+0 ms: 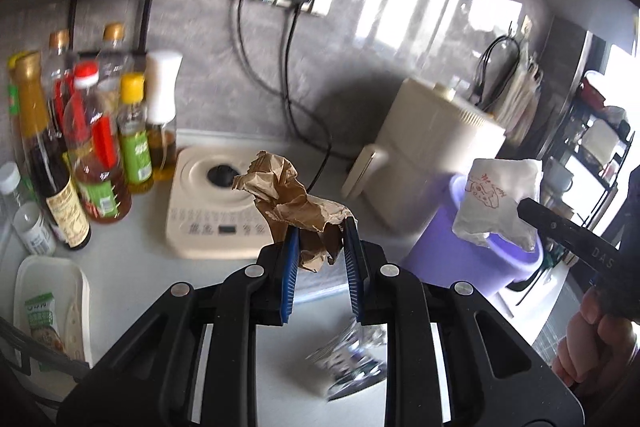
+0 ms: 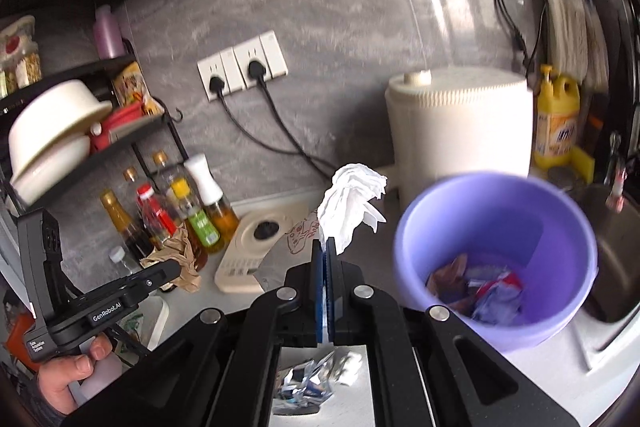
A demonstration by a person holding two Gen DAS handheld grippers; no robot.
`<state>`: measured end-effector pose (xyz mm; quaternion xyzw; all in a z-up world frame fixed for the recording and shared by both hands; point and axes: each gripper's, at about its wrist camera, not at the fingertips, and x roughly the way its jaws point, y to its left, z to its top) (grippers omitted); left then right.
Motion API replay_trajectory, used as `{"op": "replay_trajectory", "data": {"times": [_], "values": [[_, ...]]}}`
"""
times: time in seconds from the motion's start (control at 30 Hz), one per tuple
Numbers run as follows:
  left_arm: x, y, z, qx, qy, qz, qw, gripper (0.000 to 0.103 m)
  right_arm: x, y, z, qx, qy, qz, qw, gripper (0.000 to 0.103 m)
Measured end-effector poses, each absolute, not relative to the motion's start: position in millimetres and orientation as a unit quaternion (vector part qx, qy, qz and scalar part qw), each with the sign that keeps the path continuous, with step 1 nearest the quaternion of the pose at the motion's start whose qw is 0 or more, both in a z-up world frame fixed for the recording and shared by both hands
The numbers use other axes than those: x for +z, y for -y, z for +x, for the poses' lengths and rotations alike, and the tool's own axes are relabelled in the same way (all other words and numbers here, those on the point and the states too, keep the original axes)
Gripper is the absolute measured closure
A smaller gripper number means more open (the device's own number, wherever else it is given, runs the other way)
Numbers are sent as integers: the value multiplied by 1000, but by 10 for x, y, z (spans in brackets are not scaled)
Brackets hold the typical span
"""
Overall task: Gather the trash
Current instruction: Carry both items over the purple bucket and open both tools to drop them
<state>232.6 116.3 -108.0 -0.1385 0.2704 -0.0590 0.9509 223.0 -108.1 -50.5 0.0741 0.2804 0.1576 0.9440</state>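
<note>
Brown paper, crumpled tight, sits pinched between the blue pads of the left gripper (image 1: 318, 247), held up clear of the counter (image 1: 132, 263) in front of the induction plate (image 1: 218, 203). Over on the other side the right gripper (image 2: 325, 251) has its jaws pressed together on a white paper napkin (image 2: 352, 207), the loose end fanning out above the fingertips. Both pieces are in the air, so my read is the pick-up step is done and the carry to the bin is under way. That purple bucket (image 2: 416, 247) stands toward the sink end of the counter, just in front of the white appliance (image 2: 460, 131), with several wrappers already in its bottom. The napkin is close beside its rim; next it needs to come over the mouth before the jaws let go, and the brown paper (image 1: 288, 195) has farther to travel across. One more job waits: a crinkled foil wrapper (image 2: 312, 379) lies on the counter near its front edge, below both grippers. Count it up: two grippers, two pieces in hand, one foil piece left lying, one bucket, about eight bottles (image 1: 100, 147) clustered at the far left of the counter.
</note>
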Motion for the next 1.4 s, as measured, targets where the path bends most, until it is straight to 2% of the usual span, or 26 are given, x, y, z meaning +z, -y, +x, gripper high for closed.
{"op": "replay_trajectory", "data": {"times": [0.27,0.57,0.77,0.8,0.83,0.9,1.07,1.33,1.4], "values": [[-762,-731,2436,-69,-241,-118,961,81,-231,1587,2265,145,-250,75,954,101],[-649,-97,2460,-90,-224,-98,966,81,-142,2256,2343,129,-233,87,960,101],[-718,219,2409,-83,-219,-83,969,81,-457,2535,2621,137,-291,80,944,96],[-729,261,2404,-80,-221,-79,969,81,-528,2565,2657,136,-299,77,941,92],[-736,302,2402,-77,-222,-75,969,81,-610,2614,2694,135,-308,80,938,70],[-724,375,2381,-74,-222,-73,970,81,-717,2741,2730,137,-320,107,932,47],[-705,539,2424,-66,-221,-72,970,81,-639,2917,2683,156,-301,96,936,43],[-709,950,2694,-103,-232,-61,965,81,-507,3361,2559,131,-280,116,944,29],[-710,1060,2771,-115,-233,-60,964,80,-485,3448,2511,120,-275,111,947,29]]}}
